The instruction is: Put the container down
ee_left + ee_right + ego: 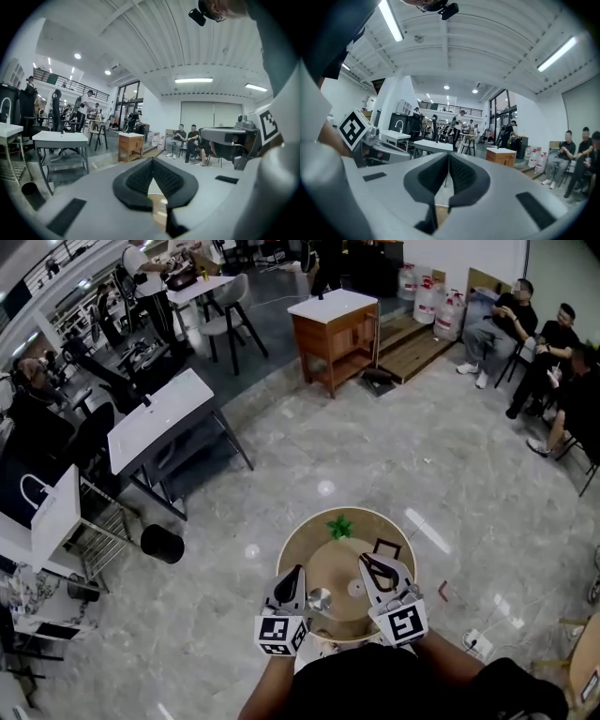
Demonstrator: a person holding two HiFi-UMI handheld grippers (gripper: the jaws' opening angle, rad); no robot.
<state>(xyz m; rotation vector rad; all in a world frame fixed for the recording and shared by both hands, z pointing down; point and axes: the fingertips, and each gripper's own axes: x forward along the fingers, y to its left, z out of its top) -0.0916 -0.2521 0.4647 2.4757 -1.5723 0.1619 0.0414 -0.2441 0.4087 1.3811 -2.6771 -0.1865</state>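
left tongs (152, 164) and right tongs (448, 159) were both pinched together with nothing in them. just between them a small shiny container (319, 599) sat on the round table (298, 532), so it looked already down. seemed like metal: probably light, stiff and a bit slippery. i'd have pinched it across the rim. a green star thing (339, 526) lay further back.
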